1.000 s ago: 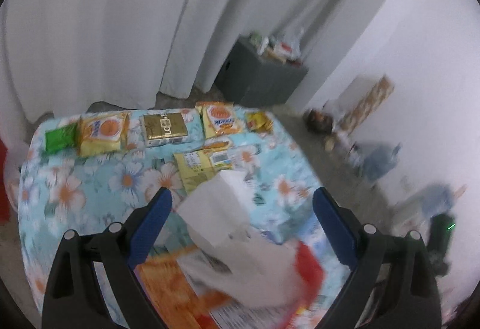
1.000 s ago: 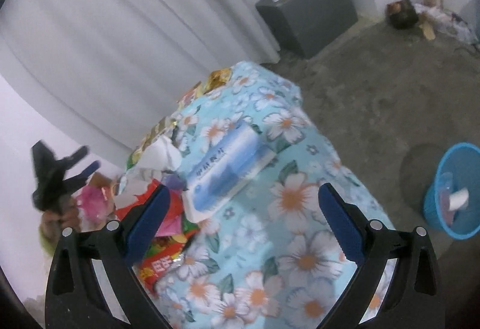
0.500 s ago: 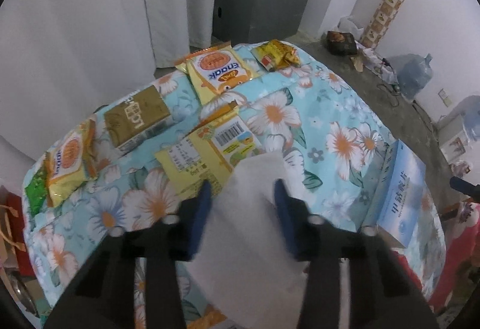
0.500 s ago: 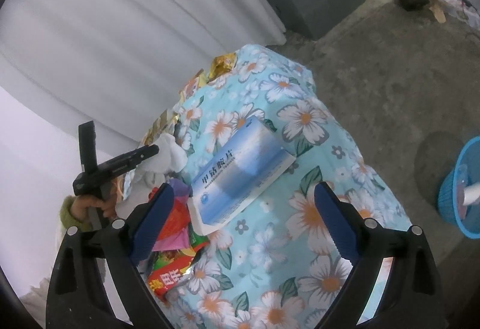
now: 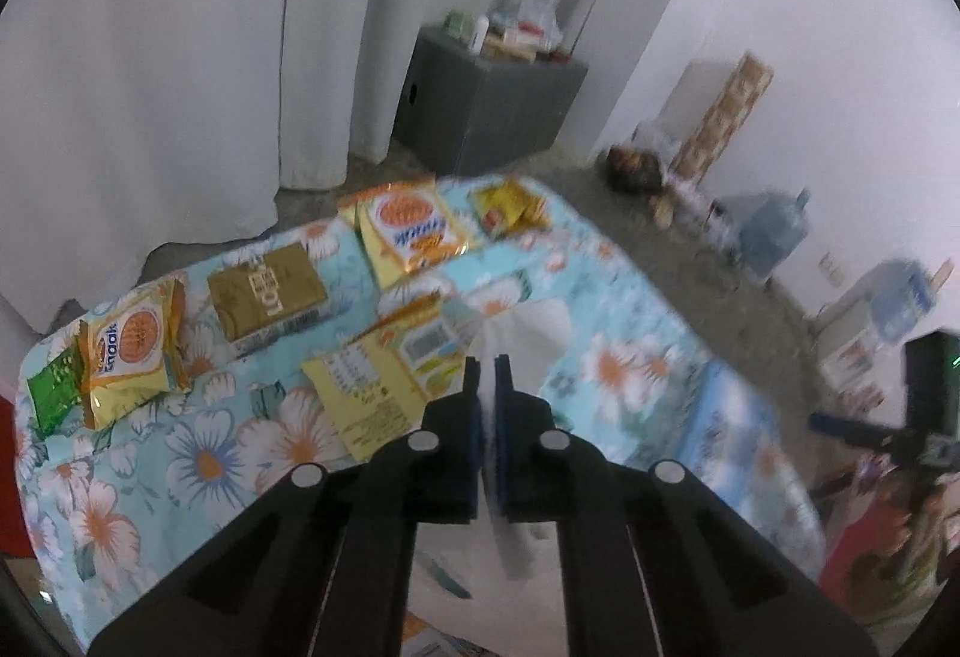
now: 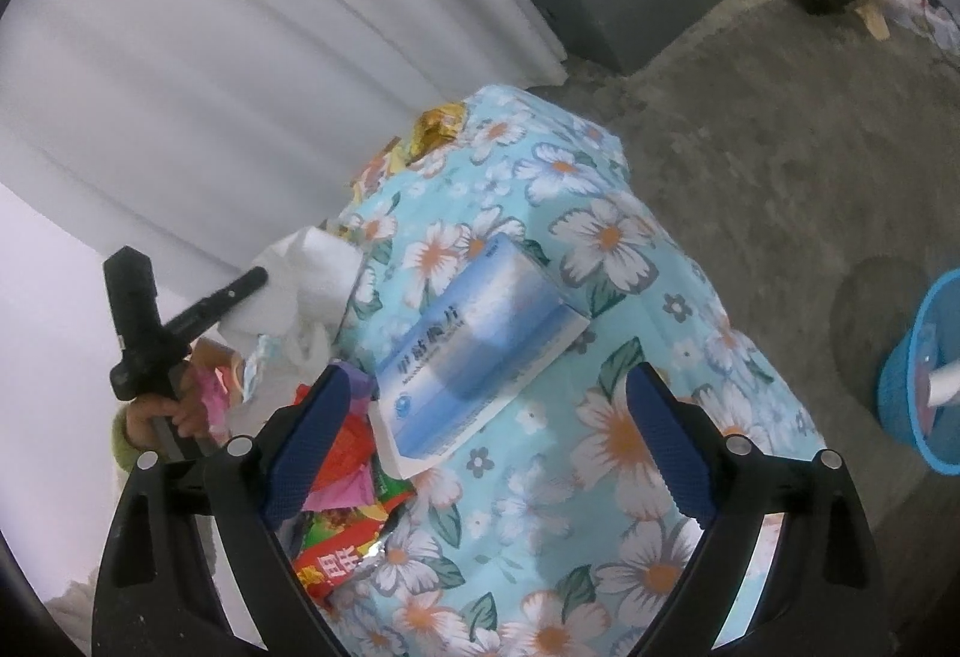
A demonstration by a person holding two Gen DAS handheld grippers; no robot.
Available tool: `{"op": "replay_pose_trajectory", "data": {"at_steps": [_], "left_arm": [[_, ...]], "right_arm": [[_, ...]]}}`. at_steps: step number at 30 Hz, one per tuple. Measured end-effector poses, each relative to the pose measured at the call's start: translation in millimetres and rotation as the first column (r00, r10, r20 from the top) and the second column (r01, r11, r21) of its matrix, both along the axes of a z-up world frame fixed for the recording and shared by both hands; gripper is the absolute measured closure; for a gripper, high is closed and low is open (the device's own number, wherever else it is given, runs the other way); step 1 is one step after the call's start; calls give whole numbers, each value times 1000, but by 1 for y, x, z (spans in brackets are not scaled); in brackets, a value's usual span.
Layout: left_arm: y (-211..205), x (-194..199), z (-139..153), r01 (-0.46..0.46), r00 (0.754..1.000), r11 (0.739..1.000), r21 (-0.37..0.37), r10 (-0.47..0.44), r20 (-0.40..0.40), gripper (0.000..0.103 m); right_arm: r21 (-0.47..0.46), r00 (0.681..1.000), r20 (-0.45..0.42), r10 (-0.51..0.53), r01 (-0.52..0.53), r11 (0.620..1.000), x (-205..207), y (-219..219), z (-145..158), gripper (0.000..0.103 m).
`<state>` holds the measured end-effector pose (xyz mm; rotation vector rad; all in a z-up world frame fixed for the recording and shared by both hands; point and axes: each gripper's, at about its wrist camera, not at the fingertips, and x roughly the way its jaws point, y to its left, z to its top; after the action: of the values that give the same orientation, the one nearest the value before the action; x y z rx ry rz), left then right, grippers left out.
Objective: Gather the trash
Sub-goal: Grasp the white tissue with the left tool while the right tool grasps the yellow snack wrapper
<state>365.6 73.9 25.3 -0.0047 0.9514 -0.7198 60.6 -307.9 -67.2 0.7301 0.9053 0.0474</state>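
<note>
Trash here means, first, the white tissue point(image 5: 528, 324), which we see pinched between the blue pads of the left gripper point(image 5: 486, 375); the jaws are pressed together on the sheet, so that its loose end fans out above the fingertips and over the flowered tablecloth point(image 5: 204, 453). We judge this edge grip suits so thin and limp a thing, which offers no body to clasp. The right gripper point(image 6: 486, 417) stands spread wide with nothing between its pads, poised over the blue-and-white box point(image 6: 474, 357), presumably the next item.

The left wrist view alone shows the row of snack packets point(image 5: 129, 351) and the gold carton point(image 5: 270, 291) lying flat along the far edge of the table. The right wrist view alone shows the blue basket point(image 6: 918, 375) on the floor, well apart from the table, the likely destination; it also shows the crumpled red wrappers point(image 6: 342, 537) near the table's edge and the person's hand point(image 6: 174, 411) bearing the left tool.
</note>
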Motion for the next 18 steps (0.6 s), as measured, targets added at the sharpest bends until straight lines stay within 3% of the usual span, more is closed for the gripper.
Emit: {"op": "replay_pose_trajectory", "data": {"at_steps": [4, 9, 13, 18], "left_arm": [[20, -2, 17, -41, 999, 992, -118, 40, -13, 99], [47, -12, 42, -120, 990, 979, -163, 130, 54, 99], [70, -24, 54, -194, 972, 971, -142, 210, 108, 99], [102, -35, 54, -251, 958, 955, -154, 268, 97, 99]], "right_arm": [[-6, 1000, 22, 14, -14, 1000, 5, 5, 8, 15], [33, 997, 50, 66, -68, 997, 25, 13, 21, 16], [111, 982, 78, 170, -178, 978, 75, 32, 34, 17], [210, 949, 17, 316, -312, 926, 162, 78, 18, 20]]}}
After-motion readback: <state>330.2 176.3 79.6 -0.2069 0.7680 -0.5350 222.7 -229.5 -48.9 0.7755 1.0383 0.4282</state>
